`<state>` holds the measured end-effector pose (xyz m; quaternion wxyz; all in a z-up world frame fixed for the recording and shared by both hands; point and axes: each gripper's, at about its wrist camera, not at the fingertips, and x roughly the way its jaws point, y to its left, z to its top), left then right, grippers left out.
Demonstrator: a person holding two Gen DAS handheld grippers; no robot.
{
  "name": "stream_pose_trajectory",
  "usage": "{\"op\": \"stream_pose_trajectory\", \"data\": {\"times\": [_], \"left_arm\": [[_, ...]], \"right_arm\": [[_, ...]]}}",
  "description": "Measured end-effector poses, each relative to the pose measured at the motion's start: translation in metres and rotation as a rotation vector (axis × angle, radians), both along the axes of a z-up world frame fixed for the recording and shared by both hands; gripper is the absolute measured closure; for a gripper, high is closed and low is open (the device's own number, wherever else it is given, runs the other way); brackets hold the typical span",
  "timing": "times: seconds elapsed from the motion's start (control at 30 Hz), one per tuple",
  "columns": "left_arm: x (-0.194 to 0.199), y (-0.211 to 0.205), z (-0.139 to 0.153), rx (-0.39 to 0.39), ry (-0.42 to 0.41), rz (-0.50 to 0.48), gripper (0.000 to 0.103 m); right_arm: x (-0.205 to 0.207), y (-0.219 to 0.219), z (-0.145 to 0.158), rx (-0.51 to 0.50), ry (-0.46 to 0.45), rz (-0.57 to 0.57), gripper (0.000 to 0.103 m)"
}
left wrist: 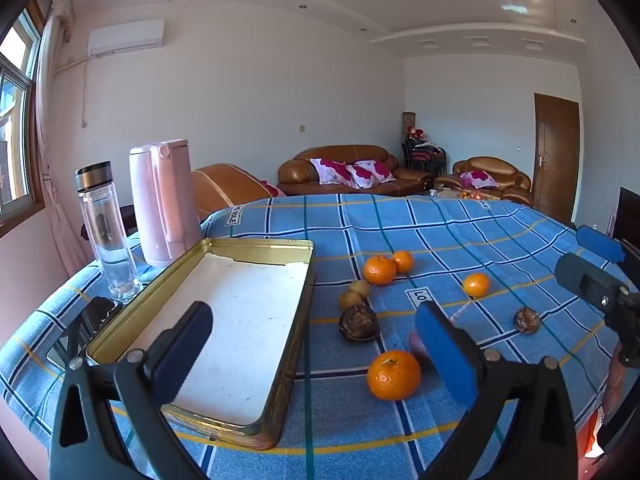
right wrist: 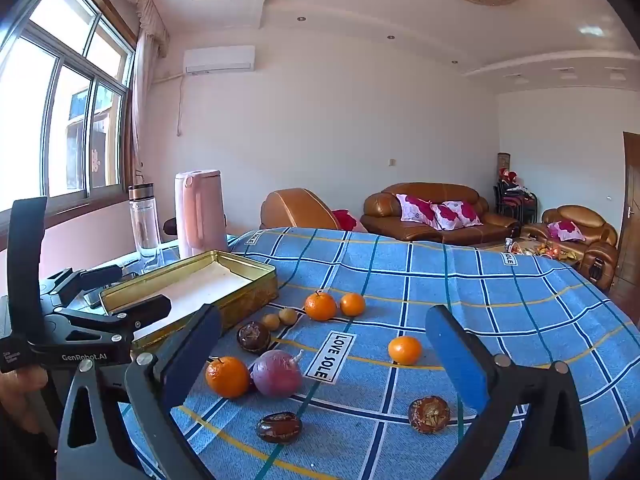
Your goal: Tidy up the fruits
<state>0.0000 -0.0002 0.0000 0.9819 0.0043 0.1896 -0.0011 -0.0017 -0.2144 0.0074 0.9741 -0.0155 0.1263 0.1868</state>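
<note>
Jaws on both our left gripper [left wrist: 316, 344] and right gripper [right wrist: 320, 354] gape wide, holding nothing; tin [left wrist: 256, 246] is bare, every fruit, oranges [right wrist: 227, 377] included, sits on the bench [right wrist: 500, 300], so we've barely started.

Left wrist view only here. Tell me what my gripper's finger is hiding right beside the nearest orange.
Observer: A purple round fruit sits there, touching that orange.
Operator: Report anything lying nearer to us than those two.
Observer: One dark wrinkled fruit lies in front of the purple one, apart from it, on the cloth.
</note>
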Motion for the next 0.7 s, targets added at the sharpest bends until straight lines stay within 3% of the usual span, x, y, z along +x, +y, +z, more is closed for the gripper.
{"op": "stream_pose_trajectory", "data": {"times": [0.2,0.7], "left_arm": [[-0.003,-0.013,-0.002,0.063,-0.006,-0.013,0.0],[-0.005,-0.006,-0.002,0.037,-0.005,-0.016,0.0]], "right_arm": [[-0.004,0.004,-0.002,-0.008,-0.005,0.001,0.001],[-0.008,0.009,-0.006,-0.018,0.007,0.009,0.001]]}}
